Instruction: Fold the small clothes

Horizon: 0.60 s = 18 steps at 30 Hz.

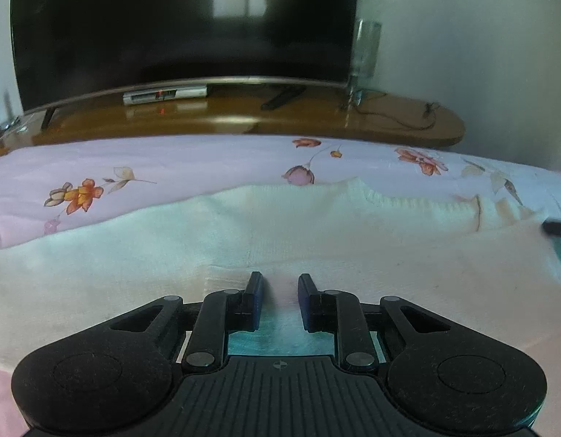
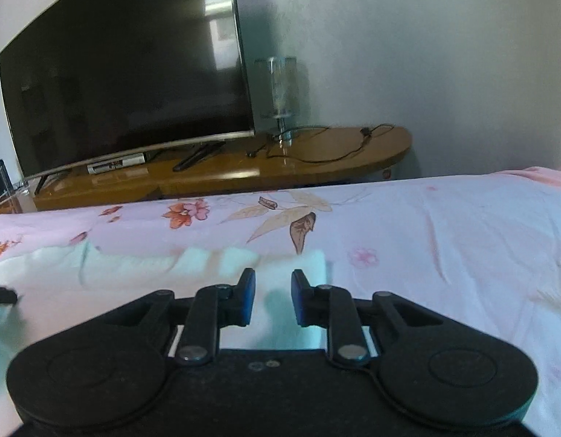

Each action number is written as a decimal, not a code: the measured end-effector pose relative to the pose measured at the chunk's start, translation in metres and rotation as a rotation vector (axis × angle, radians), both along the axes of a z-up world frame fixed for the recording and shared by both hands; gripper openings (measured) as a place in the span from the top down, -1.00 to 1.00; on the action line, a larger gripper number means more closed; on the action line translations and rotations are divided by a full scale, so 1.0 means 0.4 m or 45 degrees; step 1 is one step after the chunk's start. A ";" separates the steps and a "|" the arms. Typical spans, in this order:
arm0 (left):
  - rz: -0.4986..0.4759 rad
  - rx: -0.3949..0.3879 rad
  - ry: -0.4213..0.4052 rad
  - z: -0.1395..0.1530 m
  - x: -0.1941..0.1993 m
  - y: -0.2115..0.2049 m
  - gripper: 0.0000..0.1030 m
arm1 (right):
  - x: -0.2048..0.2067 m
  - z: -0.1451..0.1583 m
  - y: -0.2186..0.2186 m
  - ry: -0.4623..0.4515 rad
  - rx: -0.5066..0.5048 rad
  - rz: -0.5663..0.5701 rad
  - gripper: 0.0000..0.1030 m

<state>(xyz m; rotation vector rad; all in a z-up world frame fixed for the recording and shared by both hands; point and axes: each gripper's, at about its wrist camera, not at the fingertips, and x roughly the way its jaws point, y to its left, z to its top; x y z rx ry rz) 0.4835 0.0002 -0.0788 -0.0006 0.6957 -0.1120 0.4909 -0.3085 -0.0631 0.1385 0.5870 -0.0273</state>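
Observation:
A white knitted sweater (image 1: 317, 233) lies spread flat on a pink floral bedsheet (image 1: 171, 160). My left gripper (image 1: 279, 280) hovers low over the sweater's near part, jaws open and empty. In the right wrist view the sweater (image 2: 134, 266) lies to the left and under my right gripper (image 2: 273, 276), which is open and empty over the sweater's right edge. The tip of the right gripper shows at the far right of the left wrist view (image 1: 557, 227). The tip of the left gripper shows at the left edge of the right wrist view (image 2: 2, 295).
Beyond the bed stands a wooden TV bench (image 1: 317, 116) with a large dark TV (image 1: 182, 22), a set-top box (image 1: 164, 94), a glass lamp (image 2: 280, 102) and cables (image 2: 335, 145). The pink bedsheet (image 2: 444, 236) extends to the right of the sweater.

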 end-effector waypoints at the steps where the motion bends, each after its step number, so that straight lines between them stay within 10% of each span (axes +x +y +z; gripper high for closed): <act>1: 0.001 -0.015 -0.009 -0.003 -0.006 0.007 0.58 | 0.022 -0.021 -0.012 0.072 -0.034 -0.035 0.72; 4: 0.005 -0.033 -0.019 -0.006 -0.012 0.011 0.58 | 0.022 -0.029 -0.080 0.084 0.156 -0.114 0.87; 7: 0.013 -0.012 -0.029 -0.008 -0.014 0.001 0.58 | 0.004 0.002 -0.038 0.001 0.012 -0.125 0.55; 18: 0.066 0.024 -0.042 0.011 -0.034 -0.007 0.54 | 0.032 -0.029 -0.001 0.130 -0.084 -0.068 0.57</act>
